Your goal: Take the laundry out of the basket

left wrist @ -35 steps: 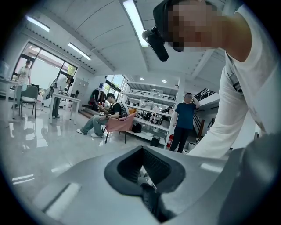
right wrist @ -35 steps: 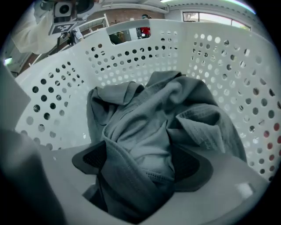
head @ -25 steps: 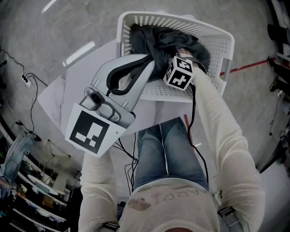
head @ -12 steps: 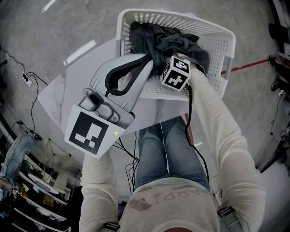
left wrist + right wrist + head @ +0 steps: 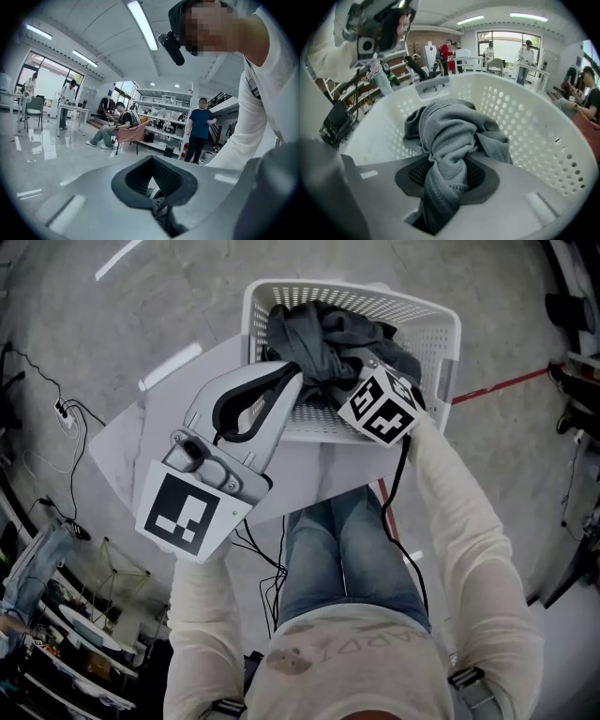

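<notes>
Nearest the person, on the near side of the basket (image 5: 446, 343), both grippers reach over its near rim into the laundry (image 5: 323, 334), a dark grey bundle heaped inside. The right gripper (image 5: 445, 174) points steeply down over the basket's near right corner; its jaws have just been closing and now pinch a thick twisted fold of the grey cloth, which bulges above the pads and hangs through below them. That bite is probably taken on the highest bunch so the rest will trail up after it. The left gripper (image 5: 287, 377) lies flatter across the basket's near left rim, its jaws drawn nearly together with a thin fold of dark cloth caught low between them, seemingly sharing the load so the bundle comes up in one piece. The basket sits on a white table (image 5: 131, 432), near wall close to the table's near edge, with bare top to the basket's left where the laundry could land. Above the basket nothing blocks a straight lift. The perforated walls stand high around the bundle, so trailing cloth may drag on the rim and tug the light basket along.
</notes>
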`<state>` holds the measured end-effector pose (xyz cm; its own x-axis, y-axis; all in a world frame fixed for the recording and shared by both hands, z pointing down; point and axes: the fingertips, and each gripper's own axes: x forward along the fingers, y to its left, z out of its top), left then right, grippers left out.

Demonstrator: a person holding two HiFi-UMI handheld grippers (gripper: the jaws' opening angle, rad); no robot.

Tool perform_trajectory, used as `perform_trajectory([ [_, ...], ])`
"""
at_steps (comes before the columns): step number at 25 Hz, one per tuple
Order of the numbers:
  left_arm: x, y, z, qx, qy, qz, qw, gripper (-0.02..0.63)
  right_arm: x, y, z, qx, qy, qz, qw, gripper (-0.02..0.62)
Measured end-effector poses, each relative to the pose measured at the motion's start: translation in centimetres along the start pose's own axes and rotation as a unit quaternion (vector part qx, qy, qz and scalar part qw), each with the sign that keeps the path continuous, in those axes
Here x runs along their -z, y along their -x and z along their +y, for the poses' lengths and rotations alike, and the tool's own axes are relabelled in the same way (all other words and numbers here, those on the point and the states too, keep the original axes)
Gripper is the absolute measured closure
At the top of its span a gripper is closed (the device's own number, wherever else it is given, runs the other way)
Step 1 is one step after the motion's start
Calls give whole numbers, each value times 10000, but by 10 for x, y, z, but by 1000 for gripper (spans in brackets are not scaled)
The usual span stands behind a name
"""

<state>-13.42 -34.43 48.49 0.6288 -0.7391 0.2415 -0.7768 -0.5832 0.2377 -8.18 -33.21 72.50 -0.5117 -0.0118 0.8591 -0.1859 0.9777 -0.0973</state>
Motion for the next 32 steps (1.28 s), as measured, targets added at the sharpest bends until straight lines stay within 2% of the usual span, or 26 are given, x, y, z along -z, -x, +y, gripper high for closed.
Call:
perform_trajectory([
  [6,-47,11,-20,-52,-177,-196,9996,606,-46,78,5,177,-463,-964,9941,438],
  [13,-108,24,-68,-36,-419,-496,9979,606,-79,184,23,487,-918,-1970,9749,437],
  [19,-155,32,-108,-43,-692,-736,9949,606,-91,264,31,864,-1191,-2694,9517,437],
  [25,-188,51,-131,-131,-634,-948,9934,606,-104,337,47,1113,-1523,-3414,9208,436],
  [32,-216,63,-170,-95,-884,-1116,9898,606,-111,418,69,1370,-1461,-4081,8907,436],
])
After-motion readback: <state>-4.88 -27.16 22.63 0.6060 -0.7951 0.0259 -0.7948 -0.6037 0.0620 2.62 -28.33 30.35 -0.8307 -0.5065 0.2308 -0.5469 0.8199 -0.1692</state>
